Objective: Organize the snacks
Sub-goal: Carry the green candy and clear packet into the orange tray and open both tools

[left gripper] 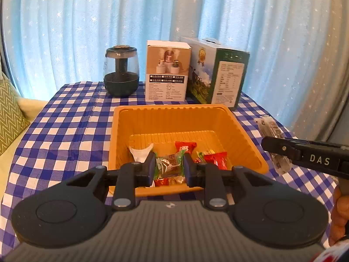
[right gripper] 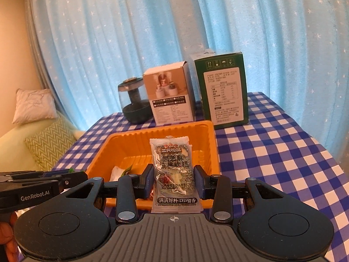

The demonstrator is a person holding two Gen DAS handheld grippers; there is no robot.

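An orange plastic tray (left gripper: 122,135) sits on the checked tablecloth and holds red-wrapped candies (left gripper: 185,146) and a white wrapper (left gripper: 140,152). My left gripper (left gripper: 169,168) is shut on a green-and-silver wrapped candy (left gripper: 168,163), held over the tray's near part. My right gripper (right gripper: 173,180) is shut on a clear packet of black sesame cake (right gripper: 173,168), held upright at the near side of the tray (right gripper: 104,150). The right gripper's side also shows in the left wrist view (left gripper: 305,155), right of the tray.
At the back of the table stand a dark glass jar (left gripper: 121,72), a white box (left gripper: 166,69) and a green carton (left gripper: 216,74). A sofa with a zigzag cushion (left gripper: 8,111) is on the left. Blue curtains hang behind.
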